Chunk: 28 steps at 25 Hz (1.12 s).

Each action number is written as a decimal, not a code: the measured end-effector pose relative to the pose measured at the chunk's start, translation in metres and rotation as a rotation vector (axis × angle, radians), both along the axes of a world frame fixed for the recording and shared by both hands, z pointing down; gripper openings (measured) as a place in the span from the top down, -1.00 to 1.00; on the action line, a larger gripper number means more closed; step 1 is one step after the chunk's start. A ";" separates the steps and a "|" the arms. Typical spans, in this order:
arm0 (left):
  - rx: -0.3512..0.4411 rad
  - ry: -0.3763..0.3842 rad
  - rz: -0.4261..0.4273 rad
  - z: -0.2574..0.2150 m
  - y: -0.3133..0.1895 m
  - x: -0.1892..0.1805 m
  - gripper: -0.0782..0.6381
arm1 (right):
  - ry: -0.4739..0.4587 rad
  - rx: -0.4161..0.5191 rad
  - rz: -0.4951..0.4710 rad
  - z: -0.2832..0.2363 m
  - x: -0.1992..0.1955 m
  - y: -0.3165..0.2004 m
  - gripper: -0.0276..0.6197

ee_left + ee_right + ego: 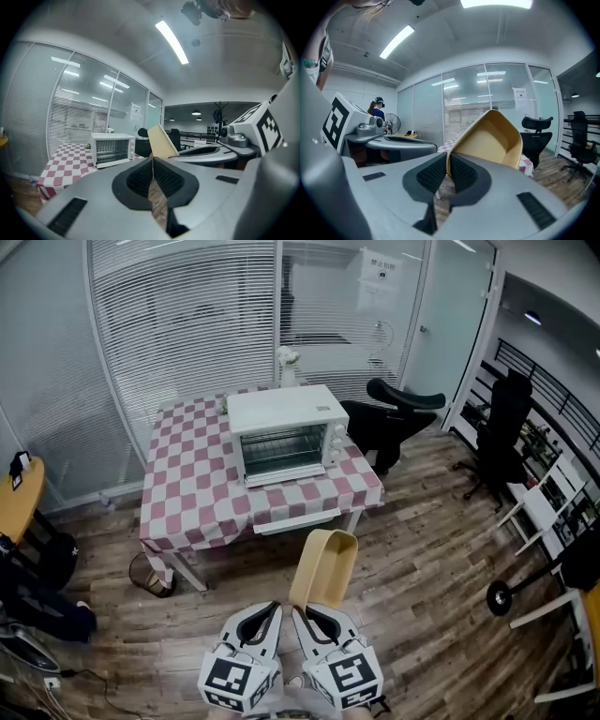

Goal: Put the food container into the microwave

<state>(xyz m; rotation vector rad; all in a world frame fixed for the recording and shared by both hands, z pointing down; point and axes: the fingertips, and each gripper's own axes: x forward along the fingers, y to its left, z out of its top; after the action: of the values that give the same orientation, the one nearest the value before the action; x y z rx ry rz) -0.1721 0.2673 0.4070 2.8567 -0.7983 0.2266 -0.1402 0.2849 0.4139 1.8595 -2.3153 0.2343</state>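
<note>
- Right gripper view: the right gripper (446, 161) has its jaws nipped on the rim of the tan container (492, 143). The container juts forward and up, with its hollow side showing.
- Left gripper view: the left gripper (153, 159) has its jaws together with nothing between them. The container shows just beyond its tips.
- Head view: both grippers sit side by side at the bottom edge. The container is held over the wood floor (422, 549), well short of the table (197, 484).
- Open floor lies between the container and the table's near edge.
- The microwave (286, 432) stands on the checked cloth (192, 521), toward the table's right side. Its front faces the grippers, and a strip of bare cloth lies before it.
- A black chair (389, 418) stands just beside the table's right edge.
- A glass wall (187, 315) with blinds runs behind the table.
</note>
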 end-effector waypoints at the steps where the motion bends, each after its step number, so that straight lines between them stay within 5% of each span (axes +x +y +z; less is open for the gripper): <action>1: -0.002 -0.001 0.005 0.001 -0.002 0.002 0.74 | 0.000 -0.001 0.005 0.001 0.002 -0.002 0.87; 28: 0.010 0.026 0.140 0.000 -0.158 0.080 0.74 | 0.041 -0.009 0.092 0.003 0.068 -0.158 0.87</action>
<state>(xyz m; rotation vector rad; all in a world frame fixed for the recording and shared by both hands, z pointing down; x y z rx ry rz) -0.0924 0.1090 0.4072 2.9217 -0.5963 0.2035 -0.0722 0.1272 0.4168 1.9508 -2.2012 0.2160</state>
